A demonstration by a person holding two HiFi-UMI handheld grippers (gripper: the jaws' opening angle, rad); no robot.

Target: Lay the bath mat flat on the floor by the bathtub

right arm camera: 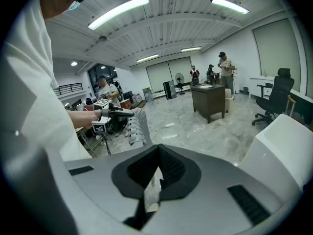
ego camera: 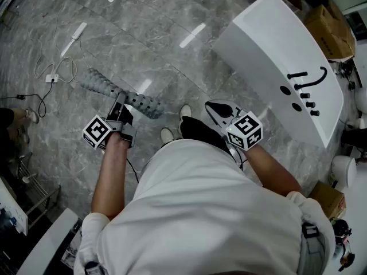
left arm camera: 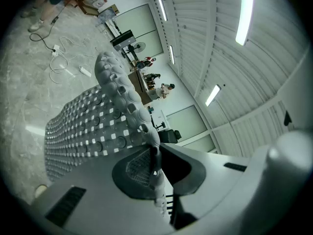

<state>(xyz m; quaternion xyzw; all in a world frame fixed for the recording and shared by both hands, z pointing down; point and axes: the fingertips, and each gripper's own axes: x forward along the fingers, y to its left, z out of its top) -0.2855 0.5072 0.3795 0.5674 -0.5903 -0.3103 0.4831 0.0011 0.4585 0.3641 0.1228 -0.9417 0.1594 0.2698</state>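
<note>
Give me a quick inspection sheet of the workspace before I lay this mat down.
Surface: grey marble floor, glossy.
Job's things: bath mat held up by one edge, not yet laid; white bathtub to the right.
Clutter: cardboard boxes beyond the tub.
Grippers: left gripper, fingers shut on the mat's edge; right gripper shut, holding nothing.
Cables: white cable loose on the floor left of the mat.
Surroundings: people by a desk; office chair.

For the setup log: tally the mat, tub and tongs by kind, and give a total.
bath mat: 1
bathtub: 1
tongs: 2 (left tongs, right tongs)
Total: 4
</note>
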